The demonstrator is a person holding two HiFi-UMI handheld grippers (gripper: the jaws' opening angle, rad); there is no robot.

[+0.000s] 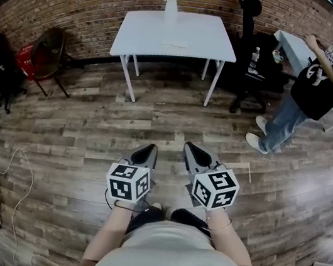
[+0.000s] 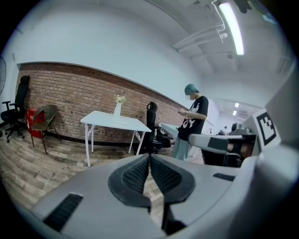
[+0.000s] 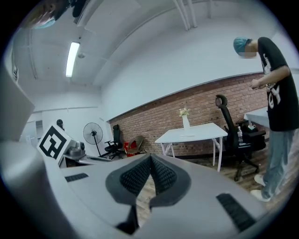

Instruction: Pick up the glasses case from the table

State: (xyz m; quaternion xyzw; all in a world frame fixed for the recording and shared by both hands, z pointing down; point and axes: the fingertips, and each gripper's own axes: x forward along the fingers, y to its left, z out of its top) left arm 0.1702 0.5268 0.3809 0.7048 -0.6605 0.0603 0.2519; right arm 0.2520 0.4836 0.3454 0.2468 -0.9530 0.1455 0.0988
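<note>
Over the wooden floor (image 1: 80, 114), the left tongs (image 1: 149, 150) are pressed together with nothing between them. They are well apart from the white counter (image 1: 199, 39) by the brick wall, where the glasses case (image 1: 174, 43) shows only as a small pale flat shape just in front of a vase (image 1: 170, 10). The right tongs (image 1: 192, 148), just beside the left, are likewise pressed together and empty, and a person (image 1: 327, 71) in a black shirt stands at the far right.

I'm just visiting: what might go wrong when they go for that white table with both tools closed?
Both the left gripper and right gripper are shut, so they must open before grasping. A vase stands just behind the flat pale item on the white table; a careless reach could tip it. A bystander stands nearby.
</note>
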